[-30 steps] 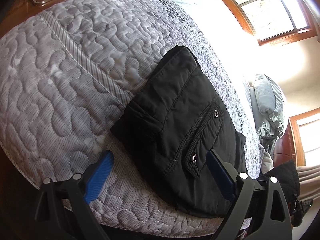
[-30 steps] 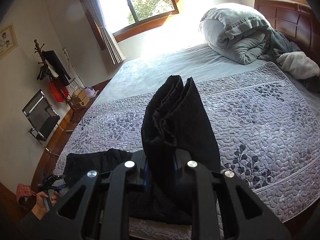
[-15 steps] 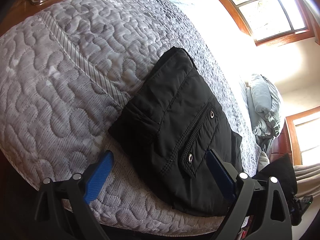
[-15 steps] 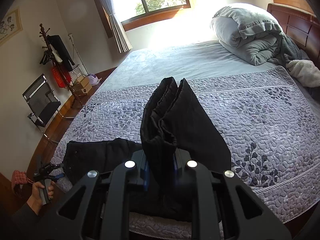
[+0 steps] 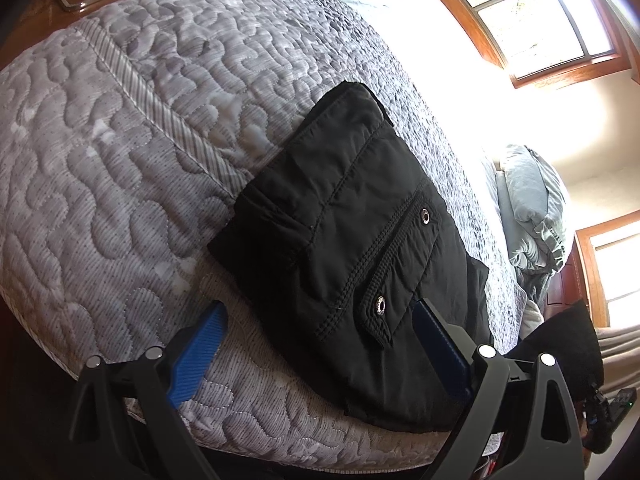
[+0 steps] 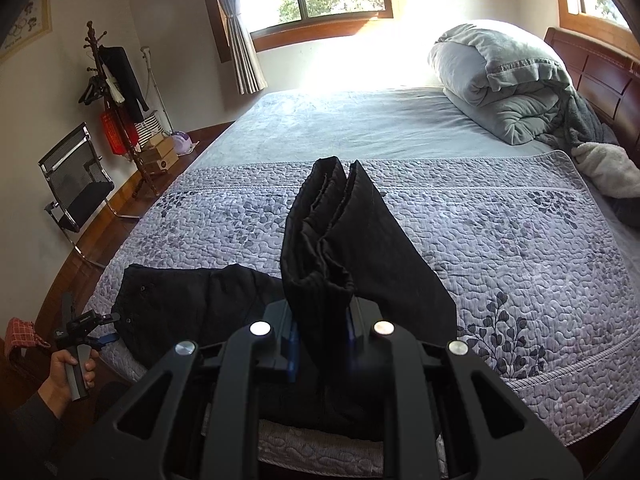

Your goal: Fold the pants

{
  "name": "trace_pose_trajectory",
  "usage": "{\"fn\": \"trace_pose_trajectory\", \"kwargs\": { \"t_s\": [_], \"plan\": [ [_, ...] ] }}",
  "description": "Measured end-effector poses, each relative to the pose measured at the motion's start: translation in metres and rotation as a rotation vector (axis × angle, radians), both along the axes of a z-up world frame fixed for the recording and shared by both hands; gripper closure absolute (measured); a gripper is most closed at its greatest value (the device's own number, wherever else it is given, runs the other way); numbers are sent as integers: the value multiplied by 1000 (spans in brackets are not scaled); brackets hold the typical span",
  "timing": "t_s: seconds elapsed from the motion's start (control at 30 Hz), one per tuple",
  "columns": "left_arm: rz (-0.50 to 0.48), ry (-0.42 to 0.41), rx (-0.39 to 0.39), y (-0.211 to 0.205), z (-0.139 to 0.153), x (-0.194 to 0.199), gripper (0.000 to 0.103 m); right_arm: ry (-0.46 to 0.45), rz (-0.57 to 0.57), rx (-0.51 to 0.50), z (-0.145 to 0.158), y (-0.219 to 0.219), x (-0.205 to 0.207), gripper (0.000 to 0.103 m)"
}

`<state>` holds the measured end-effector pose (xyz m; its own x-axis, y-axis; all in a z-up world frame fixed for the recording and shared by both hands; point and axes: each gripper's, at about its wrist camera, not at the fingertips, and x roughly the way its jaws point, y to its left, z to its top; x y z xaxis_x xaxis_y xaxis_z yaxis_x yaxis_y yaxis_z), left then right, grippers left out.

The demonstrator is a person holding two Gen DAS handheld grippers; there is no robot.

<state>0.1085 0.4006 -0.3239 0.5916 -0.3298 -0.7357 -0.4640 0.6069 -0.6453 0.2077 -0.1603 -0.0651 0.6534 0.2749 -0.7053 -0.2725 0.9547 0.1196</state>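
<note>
matt black cloth pants (image 5: 360,248); quilted textured bedspread (image 5: 120,160)

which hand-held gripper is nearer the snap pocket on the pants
Left. The left hand-held gripper hovers open right over the snap pocket; the right hand-held gripper clamps the raised leg end, further along the pants.

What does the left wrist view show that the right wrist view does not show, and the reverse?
Only the left wrist view: the open left tongs with blue pads, and the snap buttons on the pocket flap of the pants.

Only the right wrist view: the right tongs shut on the bunched pant legs, the hand holding the left tool, a coat rack, a chair.

Both: the black pants, the quilted bedspread, the rolled duvet.
</note>
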Motion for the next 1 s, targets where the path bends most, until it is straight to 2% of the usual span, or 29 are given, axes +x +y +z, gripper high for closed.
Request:
{"fn": "trace_pose_trajectory", "kwargs": {
  "t_s": [0.4,1.0],
  "plan": [
    [-2,19,42,-13,3,10,9,-33,71,-77,-13,27,-1,87],
    [-9,7,35,-11,3,17,9,-27,135,-176,-32,59,-4,87]
  ]
}}
